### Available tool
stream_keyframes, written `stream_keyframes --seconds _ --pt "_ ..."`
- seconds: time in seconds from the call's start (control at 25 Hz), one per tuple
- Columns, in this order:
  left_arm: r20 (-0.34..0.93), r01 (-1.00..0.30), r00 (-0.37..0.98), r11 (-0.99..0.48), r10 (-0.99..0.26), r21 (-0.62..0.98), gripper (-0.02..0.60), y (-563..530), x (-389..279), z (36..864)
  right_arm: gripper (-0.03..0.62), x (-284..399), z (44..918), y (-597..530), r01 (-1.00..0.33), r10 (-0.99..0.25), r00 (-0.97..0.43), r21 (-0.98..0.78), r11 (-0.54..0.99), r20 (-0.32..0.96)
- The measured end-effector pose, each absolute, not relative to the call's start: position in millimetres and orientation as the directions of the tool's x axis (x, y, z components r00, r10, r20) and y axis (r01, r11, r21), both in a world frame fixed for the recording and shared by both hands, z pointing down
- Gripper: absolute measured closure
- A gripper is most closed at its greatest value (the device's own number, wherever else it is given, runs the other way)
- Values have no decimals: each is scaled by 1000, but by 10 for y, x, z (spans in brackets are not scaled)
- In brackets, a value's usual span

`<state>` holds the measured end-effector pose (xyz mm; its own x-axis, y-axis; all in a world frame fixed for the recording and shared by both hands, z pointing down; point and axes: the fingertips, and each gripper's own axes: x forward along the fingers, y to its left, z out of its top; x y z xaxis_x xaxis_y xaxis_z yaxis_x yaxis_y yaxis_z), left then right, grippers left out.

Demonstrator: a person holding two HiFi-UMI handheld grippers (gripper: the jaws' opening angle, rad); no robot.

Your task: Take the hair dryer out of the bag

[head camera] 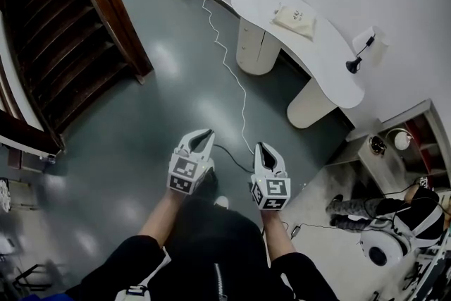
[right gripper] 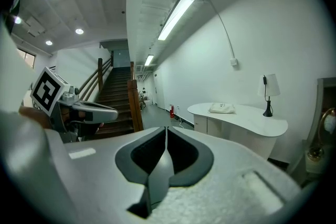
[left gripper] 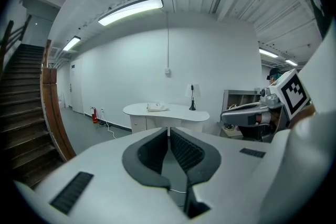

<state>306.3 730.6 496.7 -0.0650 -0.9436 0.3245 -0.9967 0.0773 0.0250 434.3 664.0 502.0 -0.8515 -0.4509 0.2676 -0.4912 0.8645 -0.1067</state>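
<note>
- the left gripper is clenched, jaws together, with nothing between them.
- the right gripper is also clenched and empty.
- both are held over the grey floor, well apart from the white table.
- the pale bag lies on that table; the hair dryer itself cannot be seen.

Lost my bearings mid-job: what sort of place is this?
Likely an office lobby or reception hall: a curved white desk with a lamp, a wooden staircase, and a bare grey floor.
</note>
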Motion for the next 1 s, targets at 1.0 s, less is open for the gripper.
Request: stream_keyframes --seconds 1.0 --pt "359 -999 7 13 -933 52 558 5890 1418 5150 589 2575 5144 5400 -504 -453 -826 -78 860 336"
